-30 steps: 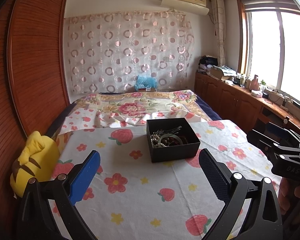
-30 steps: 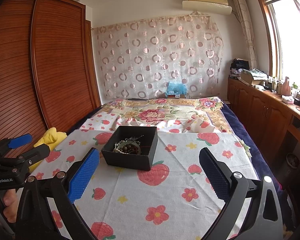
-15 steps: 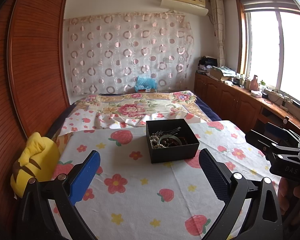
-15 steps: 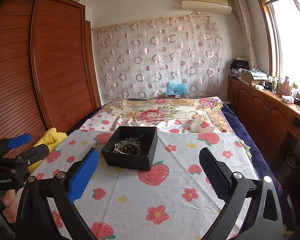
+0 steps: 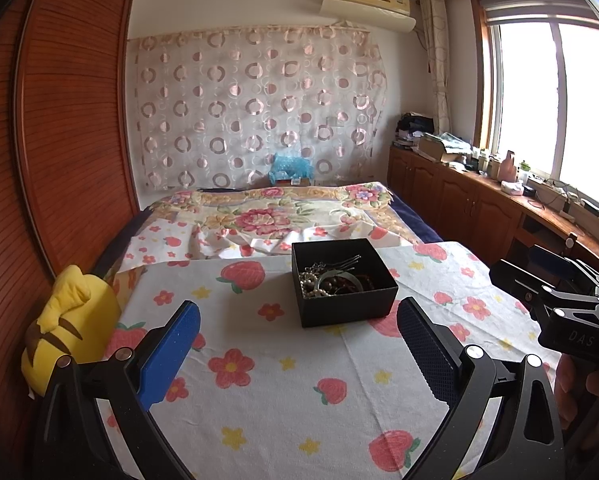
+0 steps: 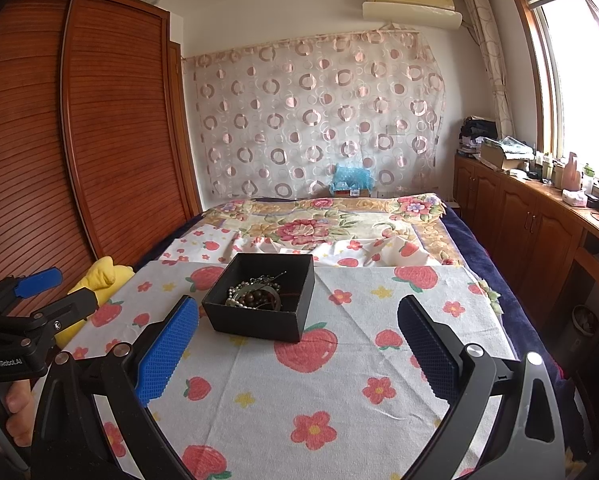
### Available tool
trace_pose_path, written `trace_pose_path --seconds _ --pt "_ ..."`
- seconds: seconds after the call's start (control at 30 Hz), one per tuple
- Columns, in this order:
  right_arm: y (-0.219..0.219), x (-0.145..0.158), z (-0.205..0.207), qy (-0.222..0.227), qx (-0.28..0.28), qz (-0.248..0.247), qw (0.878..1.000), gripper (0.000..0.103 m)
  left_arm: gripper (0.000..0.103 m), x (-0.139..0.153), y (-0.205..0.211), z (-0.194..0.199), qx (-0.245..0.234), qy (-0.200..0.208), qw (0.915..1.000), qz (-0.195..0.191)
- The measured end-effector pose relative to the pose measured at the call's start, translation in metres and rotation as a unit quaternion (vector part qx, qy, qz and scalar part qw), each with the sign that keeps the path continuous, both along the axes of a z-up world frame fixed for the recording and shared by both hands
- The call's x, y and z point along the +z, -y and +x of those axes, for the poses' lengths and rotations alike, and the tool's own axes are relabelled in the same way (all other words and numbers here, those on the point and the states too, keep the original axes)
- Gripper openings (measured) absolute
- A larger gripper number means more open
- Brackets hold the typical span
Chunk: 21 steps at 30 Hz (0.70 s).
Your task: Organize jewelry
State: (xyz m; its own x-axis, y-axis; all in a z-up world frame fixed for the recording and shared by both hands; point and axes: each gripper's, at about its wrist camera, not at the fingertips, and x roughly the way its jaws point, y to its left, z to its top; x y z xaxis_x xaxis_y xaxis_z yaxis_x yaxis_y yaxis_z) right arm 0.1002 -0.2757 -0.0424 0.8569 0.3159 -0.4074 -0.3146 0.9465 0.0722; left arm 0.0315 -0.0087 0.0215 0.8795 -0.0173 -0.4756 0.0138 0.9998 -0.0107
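Note:
A black open box (image 5: 345, 284) stands on the strawberry-print cloth (image 5: 267, 380) on the bed. It holds a tangle of jewelry (image 5: 331, 280): pearl beads, dark brown beads and a metal hair clip. My left gripper (image 5: 295, 348) is open and empty, short of the box. The box also shows in the right wrist view (image 6: 261, 300), with the jewelry (image 6: 255, 294) inside. My right gripper (image 6: 295, 348) is open and empty, short of the box and to its right. Each gripper shows at the edge of the other's view.
A yellow plush toy (image 5: 69, 320) lies at the bed's left edge by the wooden wardrobe (image 5: 59, 140). A floral quilt (image 5: 267, 216) covers the far half of the bed. Wooden cabinets (image 5: 479, 208) with clutter run along the right under the window.
Both grippers have barely moved; the views shift only slightly. Both stay open and empty.

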Motion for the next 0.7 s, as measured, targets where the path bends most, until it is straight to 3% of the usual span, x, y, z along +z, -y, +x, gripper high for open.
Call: trace_pose_path --seconds 0.7 --pt "0.0009 0.0002 0.0005 0.0 -0.001 0.001 1.0 0.1 0.095 0.0061 0.0012 -0.0006 0.002 0.0 1.0 0.0"
